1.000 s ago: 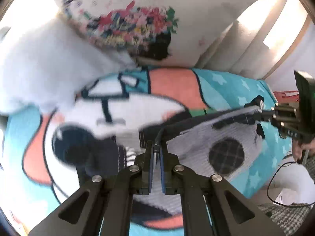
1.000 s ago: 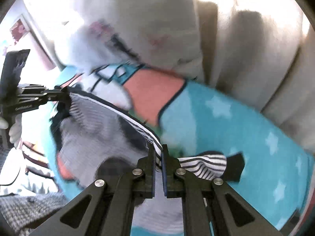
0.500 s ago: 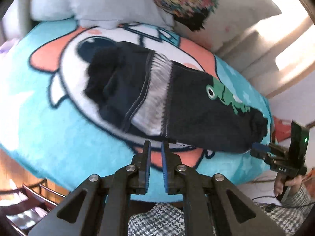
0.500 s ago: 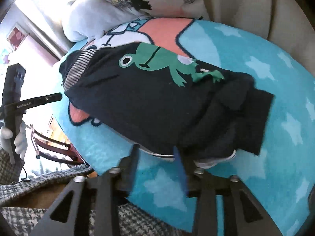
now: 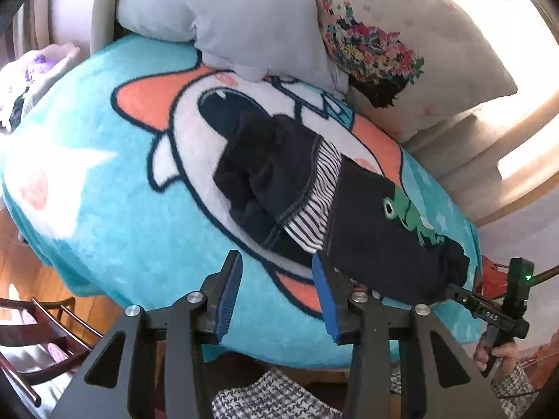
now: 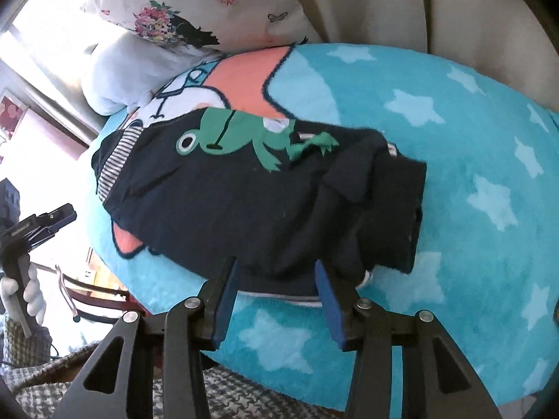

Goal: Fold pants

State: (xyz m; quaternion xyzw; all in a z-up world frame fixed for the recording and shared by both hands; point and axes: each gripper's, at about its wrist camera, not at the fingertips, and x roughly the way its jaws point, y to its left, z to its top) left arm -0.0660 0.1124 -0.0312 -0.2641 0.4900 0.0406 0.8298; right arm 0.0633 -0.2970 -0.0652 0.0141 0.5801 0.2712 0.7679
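Dark navy pants (image 5: 367,223) with a green frog print (image 6: 241,136) and a striped lining lie folded over on a turquoise cartoon blanket (image 5: 104,209). My left gripper (image 5: 276,258) hovers just short of the pants' near edge. Its jaws are opening and only blanket shows between them. In the right wrist view my right gripper (image 6: 275,265) stands open at the pants' (image 6: 227,202) near hem, which lies between the tips without being pressed. Each gripper shows in the other's view: the right gripper (image 5: 454,289) at the pants' far end, the left gripper (image 6: 59,216) off the left end.
A grey pillow (image 5: 244,24) and a floral pillow (image 5: 401,45) lean at the back of the blanket, against the beige sofa back (image 6: 436,10). A wooden chair (image 5: 42,331) stands low on the left. Houndstooth cloth (image 5: 272,398) fills the bottom edge.
Both grippers were shut on the lifted pants. They let go, drew back toward the blanket's near edge and opened, and the pants now lie flat on the blanket.
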